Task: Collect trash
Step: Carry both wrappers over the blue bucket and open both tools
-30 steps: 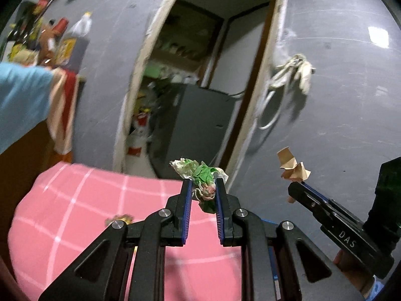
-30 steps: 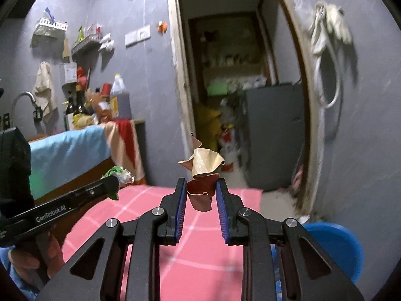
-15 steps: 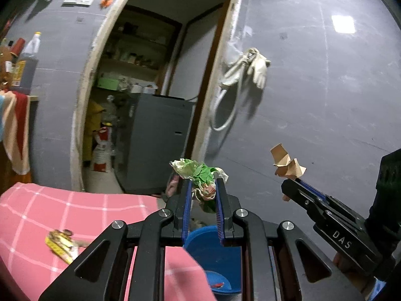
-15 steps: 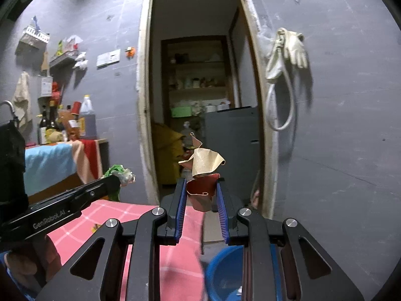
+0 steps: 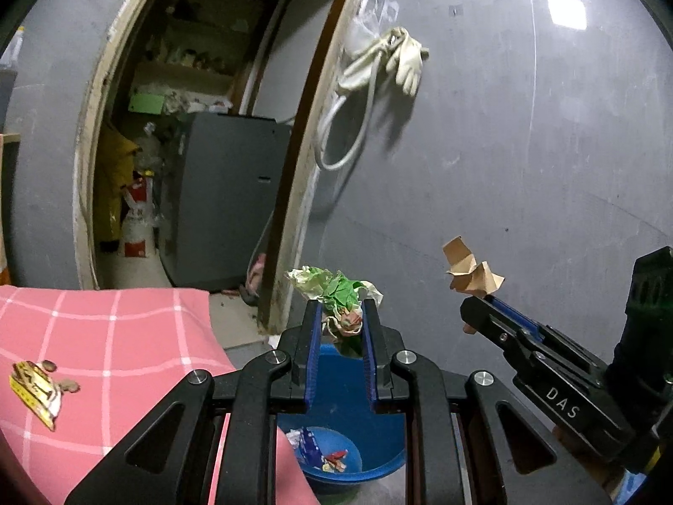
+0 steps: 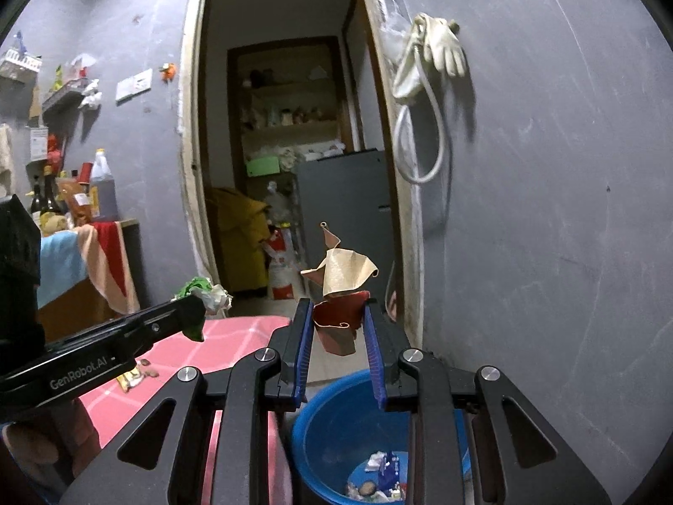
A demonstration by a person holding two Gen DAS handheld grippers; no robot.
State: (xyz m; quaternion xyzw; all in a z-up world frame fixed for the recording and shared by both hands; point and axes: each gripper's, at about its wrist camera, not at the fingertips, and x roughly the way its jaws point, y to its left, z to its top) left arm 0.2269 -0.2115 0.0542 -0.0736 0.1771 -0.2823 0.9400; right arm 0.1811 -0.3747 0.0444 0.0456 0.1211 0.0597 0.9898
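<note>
My left gripper [image 5: 340, 311] is shut on a crumpled green and white wrapper [image 5: 336, 290], held in the air above a blue bin [image 5: 361, 469] that stands on the floor with several scraps in it. My right gripper [image 6: 338, 315] is shut on a crumpled brown and tan paper [image 6: 343, 277], also over the blue bin [image 6: 311, 429]. In the left wrist view the right gripper [image 5: 473, 309] shows at the right with the brown paper [image 5: 471, 271]. In the right wrist view the left gripper [image 6: 197, 309] shows at the left with the green wrapper [image 6: 208, 290].
A table with a pink checked cloth [image 5: 117, 336] lies left of the bin; a yellow snack wrapper [image 5: 35, 391] lies on it. A grey wall [image 5: 525, 147] with hanging gloves [image 5: 404, 59] stands behind the bin. An open doorway [image 6: 290, 147] shows a grey cabinet and shelves.
Both grippers have swung right, off the pink table toward the wall. The blue bin has come into view beneath them. Each still holds its piece of trash.
</note>
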